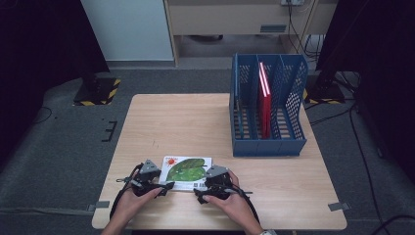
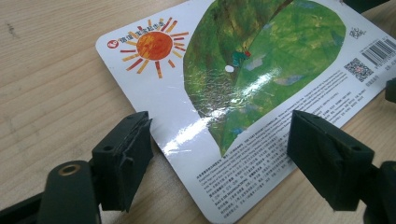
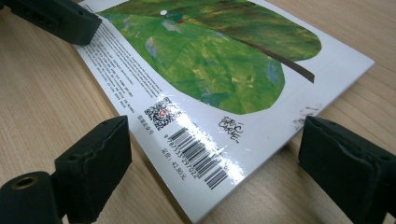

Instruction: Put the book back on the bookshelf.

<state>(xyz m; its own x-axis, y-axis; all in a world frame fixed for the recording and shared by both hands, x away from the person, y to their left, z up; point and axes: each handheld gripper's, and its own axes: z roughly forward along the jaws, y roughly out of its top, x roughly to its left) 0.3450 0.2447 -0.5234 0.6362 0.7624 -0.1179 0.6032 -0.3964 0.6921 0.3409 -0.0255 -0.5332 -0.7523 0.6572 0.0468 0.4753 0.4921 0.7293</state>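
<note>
1. My left gripper [image 1: 155,184] and right gripper [image 1: 211,187] both stand spread, straddling corners of the picture book [image 1: 186,172] lying flat on the table [image 1: 195,122] (pads not pressing).
2. The blue file rack [image 1: 268,105] holds one red book [image 1: 265,98] upright in its middle slot.

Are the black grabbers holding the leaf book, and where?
Nothing is held. The white picture book with a green leaf lies flat on the wooden table; left gripper and right gripper straddle its corners, jaws open.
</note>
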